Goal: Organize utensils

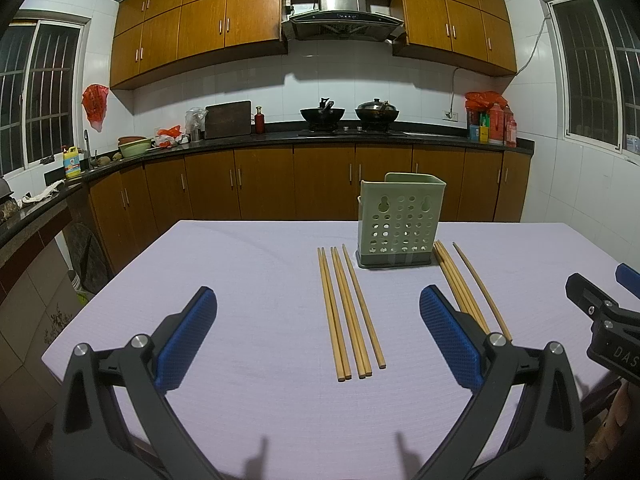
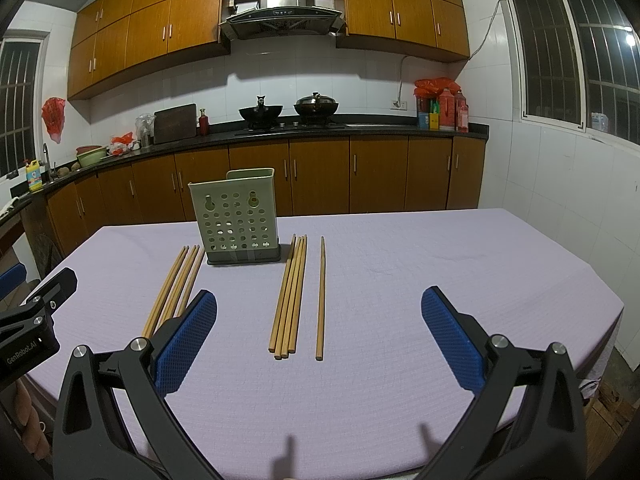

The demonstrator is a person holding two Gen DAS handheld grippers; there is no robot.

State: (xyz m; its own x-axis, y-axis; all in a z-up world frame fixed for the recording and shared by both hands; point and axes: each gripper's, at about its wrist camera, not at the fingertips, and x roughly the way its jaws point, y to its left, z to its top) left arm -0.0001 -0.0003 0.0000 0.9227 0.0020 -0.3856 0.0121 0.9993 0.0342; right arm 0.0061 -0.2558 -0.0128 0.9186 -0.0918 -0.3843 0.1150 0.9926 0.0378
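While both the left gripper (image 1: 318,334) and right gripper (image 2: 319,334) hover released, chopsticks (image 1: 350,312) flank the holder (image 1: 400,222).

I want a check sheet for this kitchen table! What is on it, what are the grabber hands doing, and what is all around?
Surface: table with a pale purple cloth.
Job's things: green holder upright, no chopsticks seen inside; left chopsticks, five lying on the cloth; right chopsticks, four bunched together, with a single chopstick apart on their right.
Clutter: nothing seen on the table.
Grippers: left gripper open, holding nothing; right gripper open, holding nothing.
Cables: wall cable running down to a socket.
Surroundings: wooden cabinets, two woks on the stove, range hood, barred windows.
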